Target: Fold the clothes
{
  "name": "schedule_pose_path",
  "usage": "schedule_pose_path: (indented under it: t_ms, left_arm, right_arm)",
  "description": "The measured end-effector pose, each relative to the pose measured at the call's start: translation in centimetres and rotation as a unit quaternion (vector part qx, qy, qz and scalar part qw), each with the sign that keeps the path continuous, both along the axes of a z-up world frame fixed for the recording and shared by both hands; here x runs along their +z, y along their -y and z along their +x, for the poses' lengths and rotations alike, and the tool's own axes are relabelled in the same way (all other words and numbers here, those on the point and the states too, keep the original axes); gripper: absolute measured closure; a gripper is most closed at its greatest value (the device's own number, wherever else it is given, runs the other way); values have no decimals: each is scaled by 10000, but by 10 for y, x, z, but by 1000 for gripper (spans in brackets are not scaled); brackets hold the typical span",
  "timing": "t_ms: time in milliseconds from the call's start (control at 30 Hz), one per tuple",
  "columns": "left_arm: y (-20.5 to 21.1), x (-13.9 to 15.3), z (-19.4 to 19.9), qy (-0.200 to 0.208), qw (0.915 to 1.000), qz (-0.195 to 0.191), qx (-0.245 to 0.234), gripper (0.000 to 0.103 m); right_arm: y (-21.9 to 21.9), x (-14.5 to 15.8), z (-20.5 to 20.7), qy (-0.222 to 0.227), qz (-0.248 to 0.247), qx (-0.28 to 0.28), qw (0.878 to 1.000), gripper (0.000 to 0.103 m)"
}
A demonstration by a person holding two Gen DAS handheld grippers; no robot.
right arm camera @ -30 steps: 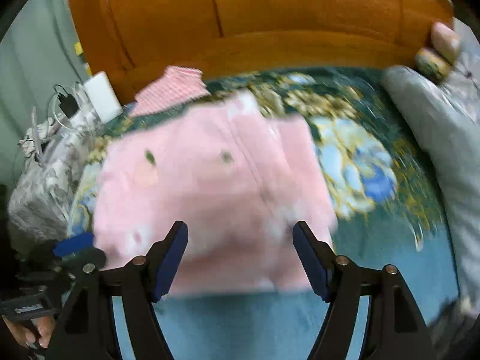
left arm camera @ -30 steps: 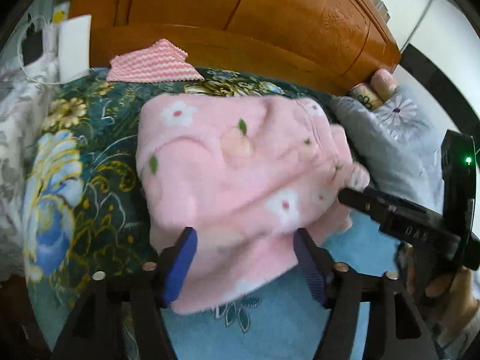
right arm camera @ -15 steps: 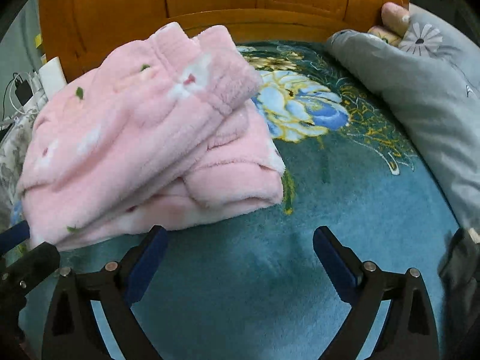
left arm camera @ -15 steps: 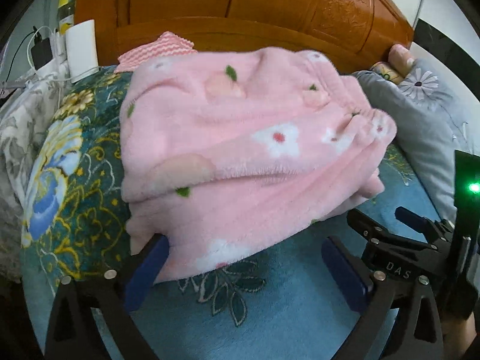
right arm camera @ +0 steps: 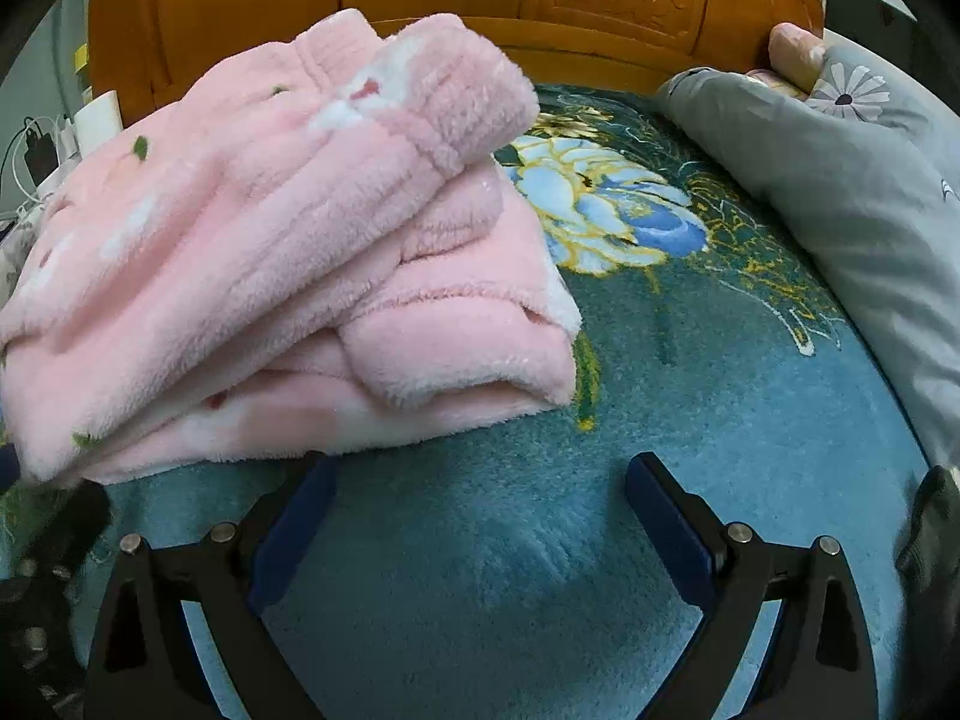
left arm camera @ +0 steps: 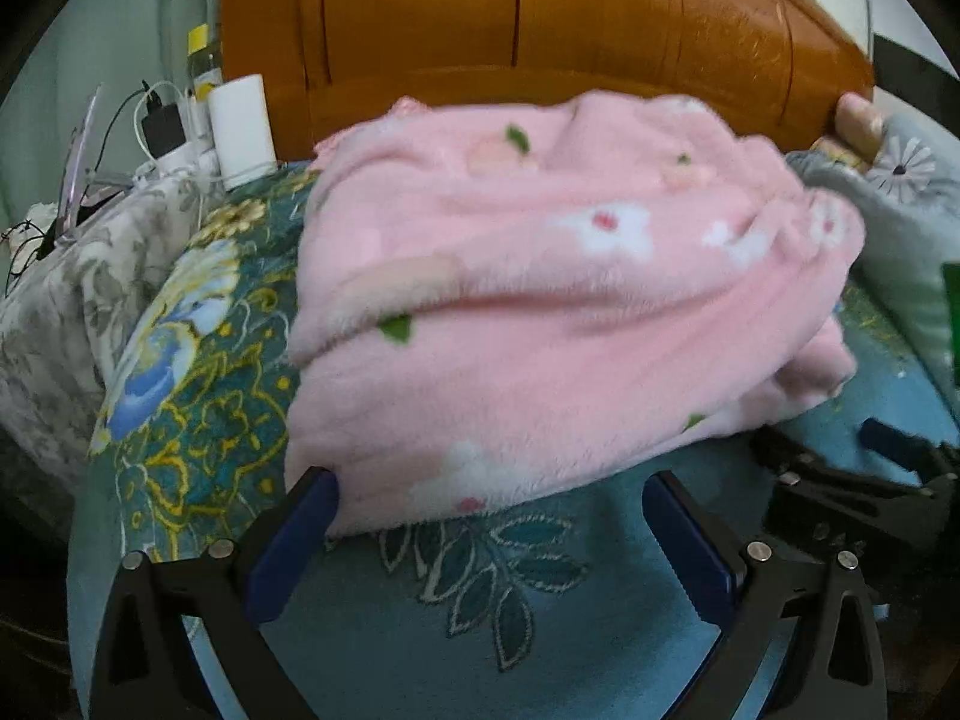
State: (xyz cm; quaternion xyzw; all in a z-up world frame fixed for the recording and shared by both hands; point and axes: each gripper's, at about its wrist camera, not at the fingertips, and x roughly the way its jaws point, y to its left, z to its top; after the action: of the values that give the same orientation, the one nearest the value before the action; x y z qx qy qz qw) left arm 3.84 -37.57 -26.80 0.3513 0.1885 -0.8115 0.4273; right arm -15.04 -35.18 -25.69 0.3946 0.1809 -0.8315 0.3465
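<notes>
We have the pink fleece garment (left arm camera: pixel 558 312) lying on the bed (right arm camera: pixel 690 372), on the teal flowered blanket, already doubled over into a thick stack of several layers, with a cuffed or waistband end on top toward the wooden headboard (left arm camera: pixel 540 18). Our left gripper (left arm camera: pixel 489 510) has its fingers spread wide with nothing gripped; the left finger (left arm camera: pixel 300 516) sits right at the near corner of the stack, maybe brushing it, and the right finger is clear over the blanket. Our right gripper (right arm camera: pixel 480 504) is also wide open and holding nothing, just beside the near right edge of the garment, fingers over bare blanket. Judging from this, the main folds on this piece look done: it reads as a compact bundle, though the layers are a bit uneven and the right side shows staggered edges. What may be left is tidying or one more fold, and possibly other clothes; we can't tell if more wait, only a small pink edge (left arm camera: pixel 414 105) peeks out behind the stack. A grey quilt (right arm camera: pixel 840 180) lies on the right, a charger and white cylinder (left arm camera: pixel 243 120) on the left.
</notes>
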Motion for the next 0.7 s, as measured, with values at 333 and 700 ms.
schedule_pose_path:
  t_ms: [333,700]
  left_arm:
    - [8,-16,-1,298,9993,209,69,0]
    - [14,-18,0,317,9993,178,68,0]
  right_arm:
    - [1,-2,3,-15,28,-16,10000,4]
    - [3,-4,2,-48,116,-51,9999,2]
